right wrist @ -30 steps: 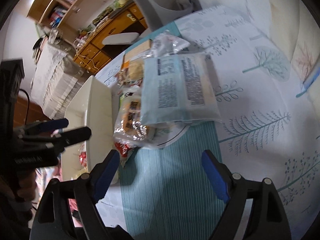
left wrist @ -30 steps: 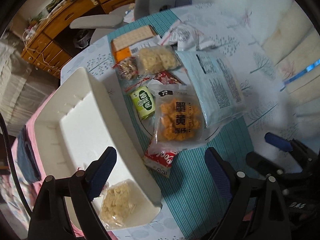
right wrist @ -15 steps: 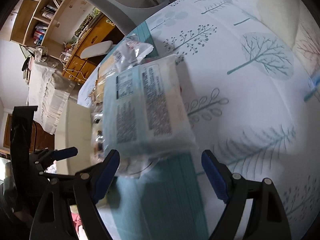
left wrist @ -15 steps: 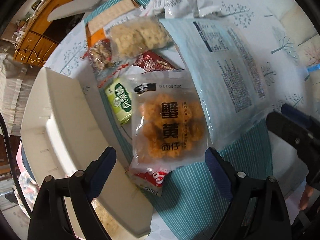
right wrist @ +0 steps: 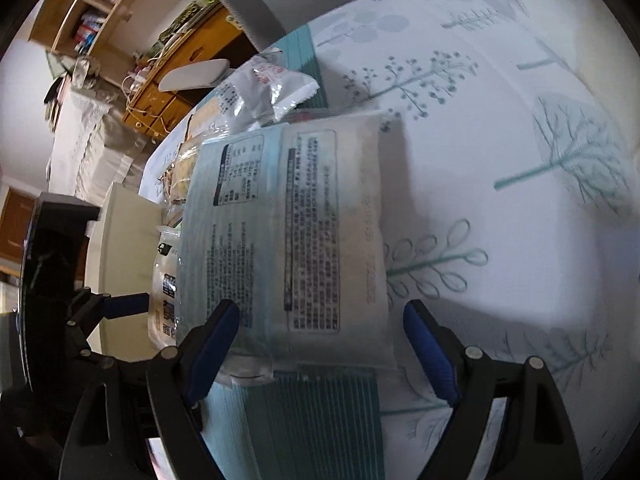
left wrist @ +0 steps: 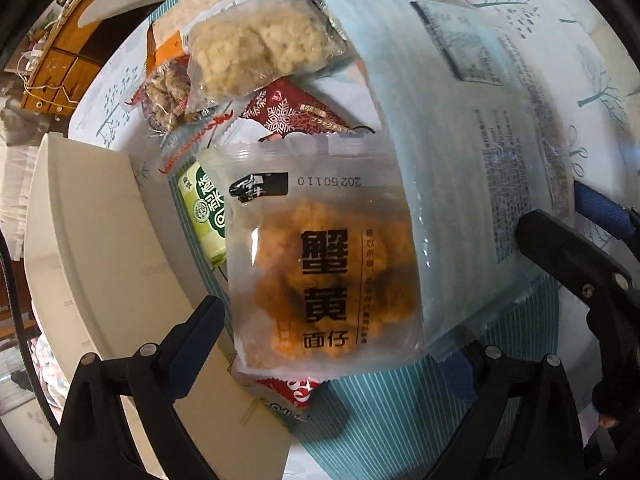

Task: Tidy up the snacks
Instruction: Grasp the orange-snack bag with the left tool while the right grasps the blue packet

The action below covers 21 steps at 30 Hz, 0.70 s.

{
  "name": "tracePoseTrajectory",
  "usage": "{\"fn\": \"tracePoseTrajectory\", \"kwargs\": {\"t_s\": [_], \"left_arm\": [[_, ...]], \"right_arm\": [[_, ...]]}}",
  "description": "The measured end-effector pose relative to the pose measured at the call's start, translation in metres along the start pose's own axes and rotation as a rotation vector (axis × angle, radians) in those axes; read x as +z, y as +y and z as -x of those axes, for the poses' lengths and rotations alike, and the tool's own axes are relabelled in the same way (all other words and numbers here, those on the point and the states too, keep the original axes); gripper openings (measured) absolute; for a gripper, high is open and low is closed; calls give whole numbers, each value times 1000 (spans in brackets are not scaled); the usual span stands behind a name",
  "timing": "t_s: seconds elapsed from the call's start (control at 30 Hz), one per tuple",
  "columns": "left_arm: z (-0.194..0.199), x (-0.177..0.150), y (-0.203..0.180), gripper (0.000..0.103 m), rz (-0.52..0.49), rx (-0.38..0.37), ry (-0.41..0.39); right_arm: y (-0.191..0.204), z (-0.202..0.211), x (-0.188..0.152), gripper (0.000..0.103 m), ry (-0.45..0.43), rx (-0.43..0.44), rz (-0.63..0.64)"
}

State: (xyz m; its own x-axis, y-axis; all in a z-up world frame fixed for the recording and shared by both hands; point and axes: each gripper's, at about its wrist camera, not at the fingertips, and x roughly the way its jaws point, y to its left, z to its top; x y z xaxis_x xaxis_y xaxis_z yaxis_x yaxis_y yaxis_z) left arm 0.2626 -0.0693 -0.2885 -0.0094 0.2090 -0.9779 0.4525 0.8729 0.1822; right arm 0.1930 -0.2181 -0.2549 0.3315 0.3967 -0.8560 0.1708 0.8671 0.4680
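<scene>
Left gripper point(left wrist: 328, 356): has dropped from beside the white bin point(left wrist: 92, 264) to straddle the orange snack pouch point(left wrist: 332, 276), jaws opening.
Right gripper point(right wrist: 320, 352): has closed in on the pale blue packet point(right wrist: 288, 240).

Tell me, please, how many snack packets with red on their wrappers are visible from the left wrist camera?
2: a dark red snowflake packet behind the orange snack bag, and a red-and-white packet poking out beneath that bag's near edge. Others may lie hidden under the pile.
</scene>
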Motion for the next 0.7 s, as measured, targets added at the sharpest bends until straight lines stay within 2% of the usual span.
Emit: {"fn": "tracePoseTrajectory", "kwargs": {"t_s": [0.23, 0.3, 0.57, 0.7], "left_arm": [[-9, 14, 0, 96, 18, 6, -2], [-12, 17, -3, 88, 23, -1, 2], [-12, 19, -21, 78, 33, 7, -4], [-6, 16, -19, 69, 50, -13, -6]], "right_arm": [[9, -5, 5, 87, -30, -30, 49], [10, -6, 5, 87, -35, -33, 57], [12, -5, 4, 83, -40, -34, 56], [14, -3, 2, 75, -45, -41, 53]]}}
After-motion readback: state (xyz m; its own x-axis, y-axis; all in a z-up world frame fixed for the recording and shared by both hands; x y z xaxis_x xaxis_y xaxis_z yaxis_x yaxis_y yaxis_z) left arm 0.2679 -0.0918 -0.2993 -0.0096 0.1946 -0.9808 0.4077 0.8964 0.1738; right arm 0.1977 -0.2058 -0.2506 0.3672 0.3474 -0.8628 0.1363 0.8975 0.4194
